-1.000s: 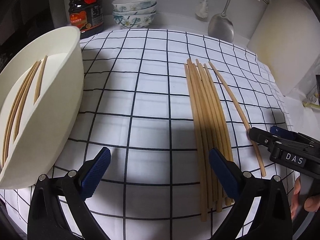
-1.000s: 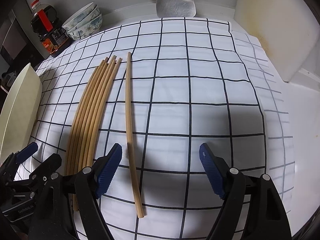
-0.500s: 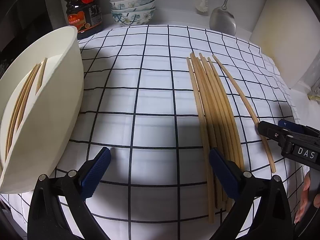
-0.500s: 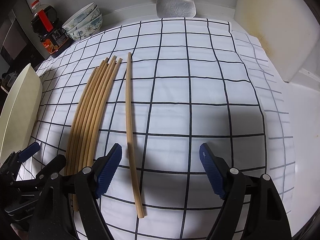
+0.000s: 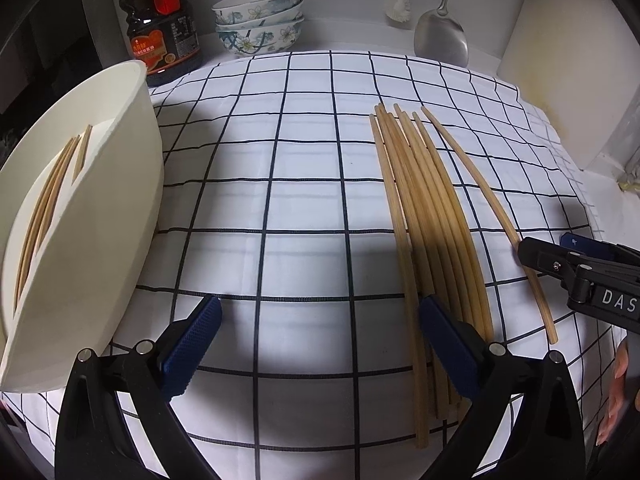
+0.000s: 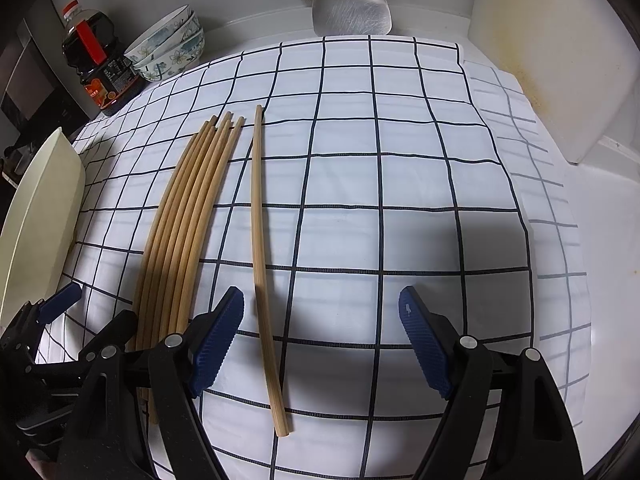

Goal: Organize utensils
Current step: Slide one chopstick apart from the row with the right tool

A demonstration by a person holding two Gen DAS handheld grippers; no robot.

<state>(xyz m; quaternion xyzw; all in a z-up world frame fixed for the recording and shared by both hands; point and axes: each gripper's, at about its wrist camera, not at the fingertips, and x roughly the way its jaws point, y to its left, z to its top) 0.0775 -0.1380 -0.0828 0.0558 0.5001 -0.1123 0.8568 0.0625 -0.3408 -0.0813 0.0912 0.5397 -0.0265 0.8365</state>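
Lying at the far left, a cream tub (image 5: 100, 216) tilted on its side holds a few bamboo chopsticks (image 5: 44, 212). Beside it, the left gripper (image 5: 316, 344) hangs with jaws spread wide above the checked cloth (image 5: 280, 140), its right pad over the near ends of a tight bundle of chopsticks (image 5: 424, 216). Just right of that bundle lies a single chopstick (image 6: 262, 264), apart from the rest, between the spread pads of the right gripper (image 6: 320, 344), which grip nothing. Behind stand a soy sauce bottle (image 5: 164, 20), stacked bowls (image 5: 258, 20) and a metal spatula (image 5: 440, 40).
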